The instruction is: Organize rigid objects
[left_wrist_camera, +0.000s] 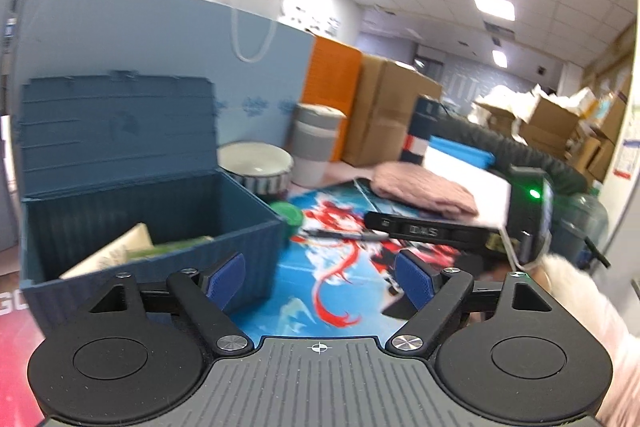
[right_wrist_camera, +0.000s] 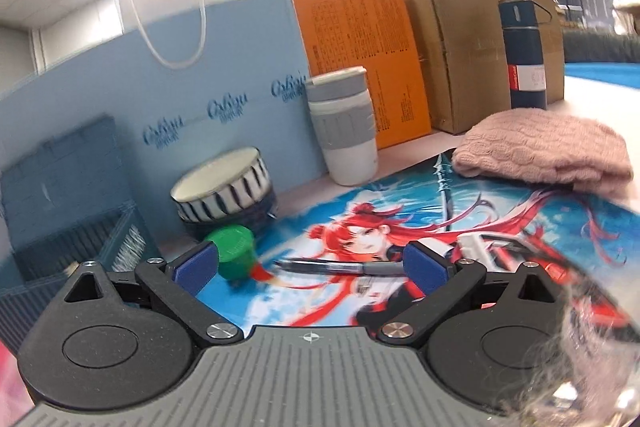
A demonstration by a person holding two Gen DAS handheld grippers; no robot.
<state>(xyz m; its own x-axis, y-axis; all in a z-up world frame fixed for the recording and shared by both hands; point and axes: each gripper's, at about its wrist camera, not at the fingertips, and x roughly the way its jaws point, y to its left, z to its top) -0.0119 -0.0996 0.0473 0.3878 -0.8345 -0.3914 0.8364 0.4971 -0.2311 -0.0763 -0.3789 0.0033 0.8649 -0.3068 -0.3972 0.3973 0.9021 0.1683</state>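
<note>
A dark blue storage box [left_wrist_camera: 152, 227] stands open with its lid up, left in the left wrist view; a tan packet and a green item lie inside. It shows at the left edge of the right wrist view [right_wrist_camera: 68, 203]. A green cap-like container [right_wrist_camera: 234, 251] and a dark pen [right_wrist_camera: 340, 267] lie on the anime-print mat [right_wrist_camera: 400, 227]. My left gripper [left_wrist_camera: 320, 275] is open and empty above the mat, beside the box. My right gripper [right_wrist_camera: 312, 267] is open, with the pen lying between its fingers and the green container at its left pad. The right gripper also shows in the left wrist view [left_wrist_camera: 460, 231].
A striped bowl [right_wrist_camera: 224, 191], a white-and-grey tumbler [right_wrist_camera: 344, 131], a blue flask [right_wrist_camera: 524, 55] and a folded pink knit [right_wrist_camera: 544, 151] sit around the mat. A light blue bag, an orange box [right_wrist_camera: 360, 59] and a cardboard box [right_wrist_camera: 472, 47] line the back.
</note>
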